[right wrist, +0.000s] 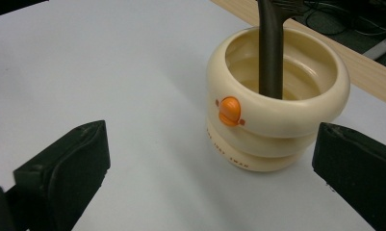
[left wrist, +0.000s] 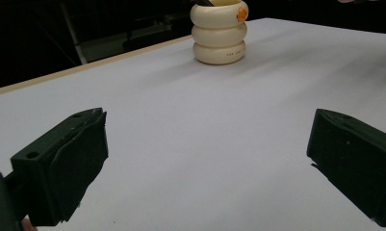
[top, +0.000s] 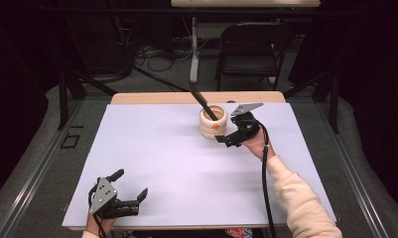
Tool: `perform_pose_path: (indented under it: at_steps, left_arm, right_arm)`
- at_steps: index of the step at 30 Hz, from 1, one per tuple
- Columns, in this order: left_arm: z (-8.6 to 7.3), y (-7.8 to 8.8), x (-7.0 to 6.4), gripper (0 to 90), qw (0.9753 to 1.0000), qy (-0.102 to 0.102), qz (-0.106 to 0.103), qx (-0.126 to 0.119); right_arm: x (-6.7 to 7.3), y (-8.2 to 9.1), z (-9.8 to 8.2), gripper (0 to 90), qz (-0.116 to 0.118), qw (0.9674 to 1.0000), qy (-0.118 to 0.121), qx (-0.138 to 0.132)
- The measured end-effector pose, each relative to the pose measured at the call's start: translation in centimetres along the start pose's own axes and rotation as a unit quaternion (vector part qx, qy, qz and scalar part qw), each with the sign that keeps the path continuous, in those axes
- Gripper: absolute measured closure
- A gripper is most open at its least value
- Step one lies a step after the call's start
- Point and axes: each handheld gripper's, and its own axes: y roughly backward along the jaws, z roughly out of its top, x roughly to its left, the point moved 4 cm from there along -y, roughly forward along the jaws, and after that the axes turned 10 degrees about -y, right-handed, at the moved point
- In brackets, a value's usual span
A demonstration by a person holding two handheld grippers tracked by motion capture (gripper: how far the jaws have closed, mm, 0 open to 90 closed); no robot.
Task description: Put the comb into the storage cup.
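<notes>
A cream ringed holder with an orange duck beak on its side stands at the back middle of the white table. A dark utensil leans out of it toward the back left. My right gripper hovers open just right of the holder; in the right gripper view the holder and the utensil handle sit just ahead between the spread jaws. My left gripper rests open near the table's front left corner, nothing between its jaws. The left gripper view has the holder far off.
The white table top has a wooden strip along its far edge. A black folding chair and cables on the floor lie behind the table. Dark stands flank the table on both sides.
</notes>
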Motion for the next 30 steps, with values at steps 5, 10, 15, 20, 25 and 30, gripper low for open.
perform_pose_path:
  at_steps: [5,10,15,20,25,30]
  left_arm:
    - [0.0,0.0,0.0,0.6,1.0,0.0,0.001,0.0]
    - [0.0,0.1,0.0,0.6,1.0,-0.005,0.001,0.001]
    - [0.0,0.2,-0.1,0.6,1.0,-0.005,0.001,0.0]
    - [0.1,0.2,-0.1,0.6,1.0,-0.004,0.003,-0.001]
    - [0.0,0.2,-0.1,0.6,1.0,-0.005,0.002,0.0]
    - [0.0,0.2,-0.1,0.6,1.0,-0.004,0.002,0.001]
  right_arm:
    - [0.6,0.4,-0.9,0.0,0.001,0.9999,0.008,0.007]
    - [1.7,1.5,-1.6,0.0,0.007,0.9999,0.01,-0.002]
    - [3.0,2.7,-2.0,0.0,0.018,0.9996,0.015,-0.014]
    - [3.6,3.4,-2.3,0.0,0.021,0.9994,0.019,-0.017]
    - [4.2,4.2,-3.1,0.0,0.022,0.9994,0.022,-0.018]
    - [5.0,5.0,-4.2,0.0,0.024,0.9992,0.03,-0.013]
